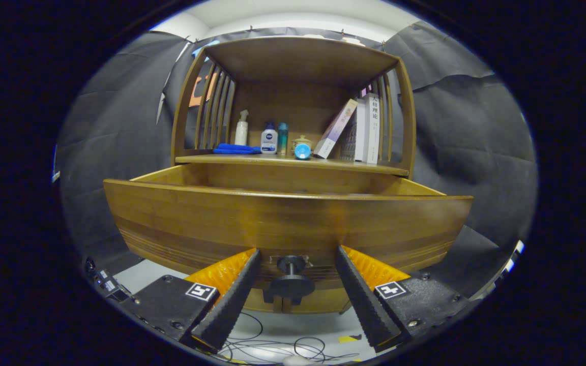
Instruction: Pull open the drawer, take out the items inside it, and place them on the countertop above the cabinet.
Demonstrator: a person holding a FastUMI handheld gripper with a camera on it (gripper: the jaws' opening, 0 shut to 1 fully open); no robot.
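The gripper [293,254] is spread, its ribbed black fingers [232,295] flanking the round dark knob [290,277] without touching it. The knob sits on the curved, glossy wooden front of the drawer [288,223], which stands pulled out below the bench [293,161]. The bench carries bottles [269,140], a blue cloth [235,149] and leaning books [367,129].
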